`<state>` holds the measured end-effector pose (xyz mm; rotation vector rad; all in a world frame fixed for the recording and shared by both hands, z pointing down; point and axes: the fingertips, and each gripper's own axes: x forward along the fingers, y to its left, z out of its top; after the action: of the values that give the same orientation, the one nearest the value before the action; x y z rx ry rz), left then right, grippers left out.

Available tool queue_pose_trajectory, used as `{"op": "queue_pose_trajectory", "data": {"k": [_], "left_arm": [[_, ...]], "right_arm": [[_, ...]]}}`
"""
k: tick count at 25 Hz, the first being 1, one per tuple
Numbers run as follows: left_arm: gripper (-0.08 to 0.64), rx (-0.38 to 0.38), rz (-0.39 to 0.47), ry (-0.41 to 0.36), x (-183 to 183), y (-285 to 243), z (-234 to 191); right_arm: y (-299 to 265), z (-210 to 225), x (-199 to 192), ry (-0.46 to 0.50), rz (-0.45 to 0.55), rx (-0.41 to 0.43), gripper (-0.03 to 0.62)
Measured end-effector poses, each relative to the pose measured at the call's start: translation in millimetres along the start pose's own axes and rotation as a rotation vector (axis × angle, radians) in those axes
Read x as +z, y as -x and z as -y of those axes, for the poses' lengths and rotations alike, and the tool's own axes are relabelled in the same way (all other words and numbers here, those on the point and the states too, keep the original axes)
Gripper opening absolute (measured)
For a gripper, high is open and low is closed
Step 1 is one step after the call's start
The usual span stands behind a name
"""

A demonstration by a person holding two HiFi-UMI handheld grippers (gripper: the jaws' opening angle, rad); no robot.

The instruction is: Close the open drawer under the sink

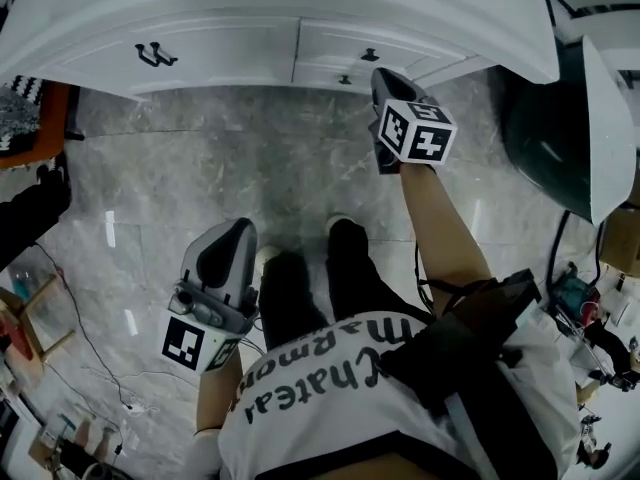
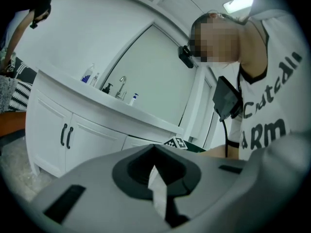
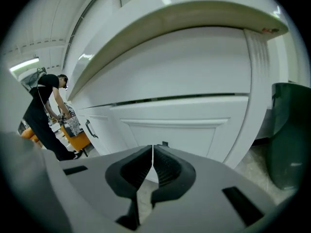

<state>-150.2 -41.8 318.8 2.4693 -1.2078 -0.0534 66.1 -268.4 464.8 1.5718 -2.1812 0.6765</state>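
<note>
The white sink cabinet [image 1: 230,58] runs along the top of the head view, with two black door handles [image 1: 155,55] on its left and two drawer fronts on its right, each with a black knob [image 1: 370,55]. My right gripper [image 1: 382,76] points at the lower drawer front [image 3: 170,127], close before it. A thin dark gap [image 3: 165,100] runs above that front. Its jaws [image 3: 153,147] are shut, with nothing between them. My left gripper [image 1: 235,228] hangs back over the floor by the person's feet, shut and empty [image 2: 154,147].
A dark green bin [image 1: 545,128] stands right of the cabinet [image 3: 291,140]. Another person [image 3: 46,115] bends over at the far left by an orange seat [image 1: 50,118]. Cables lie on the marble floor [image 1: 100,368]. A faucet [image 2: 122,84] and bottles stand on the counter.
</note>
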Motion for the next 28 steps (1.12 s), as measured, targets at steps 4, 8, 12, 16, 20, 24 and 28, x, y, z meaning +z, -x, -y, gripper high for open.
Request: {"op": "queue_pose_trajectory", "data": {"k": [4, 8, 12, 16, 20, 24, 28], "left_arm": [[0.008, 0.003, 0.048, -0.031, 54, -1, 29], [0.008, -0.008, 0.062, -0.074, 102, -1, 65], [0.008, 0.024, 0.104, -0.092, 148, 1, 82], [0.008, 0.022, 0.131, -0.1, 188, -4, 112], [0.008, -0.02, 0.171, -0.181, 228, -12, 146], [0.008, -0.06, 0.211, -0.217, 256, -11, 180], [0.008, -0.092, 0.22, -0.259, 273, -6, 206]], "right_arm": [[39, -20, 36, -0.041, 0.005, 0.078, 0.015], [83, -35, 88, -0.047, 0.054, 0.151, 0.012], [124, -58, 136, -0.076, 0.086, 0.244, 0.012], [180, -85, 168, -0.079, 0.1, 0.367, 0.012], [238, -116, 201, -0.051, 0.151, 0.511, 0.012], [299, -140, 224, 0.001, 0.199, 0.625, 0.012], [354, -150, 248, 0.082, 0.263, 0.699, 0.012]]}}
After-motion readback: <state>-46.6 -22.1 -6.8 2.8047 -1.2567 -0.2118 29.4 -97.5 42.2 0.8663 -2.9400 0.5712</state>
